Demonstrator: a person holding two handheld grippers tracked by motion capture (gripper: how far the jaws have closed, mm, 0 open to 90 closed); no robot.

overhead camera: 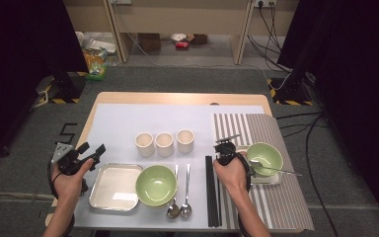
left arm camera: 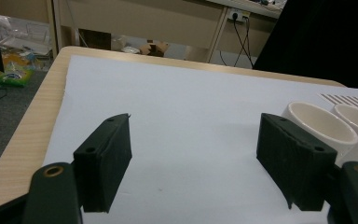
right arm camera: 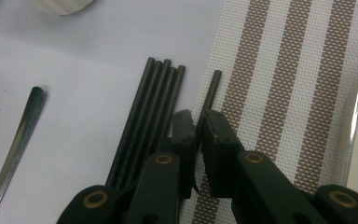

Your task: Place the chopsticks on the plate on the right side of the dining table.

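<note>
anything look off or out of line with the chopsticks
One dark chopstick lies apart from the bundle of chopsticks, angled onto the edge of the striped placemat. The right gripper has its jaws nearly closed around it. The bundle itself lies tidy on the white mat.

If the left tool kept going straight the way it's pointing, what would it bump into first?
Probably nothing soon: the open left tool points across bare white table cover. The round cream ceramic cups sit just right of its path, though depth is unclear.

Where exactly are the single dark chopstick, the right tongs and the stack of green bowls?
single dark chopstick (right arm camera: 213, 88), right gripper view, its bare shaft above the pads.
right tongs (right arm camera: 199, 126), right gripper view, midway between the tips.
stack of green bowls (overhead camera: 156, 184), high view, inside of the top bowl.
</note>
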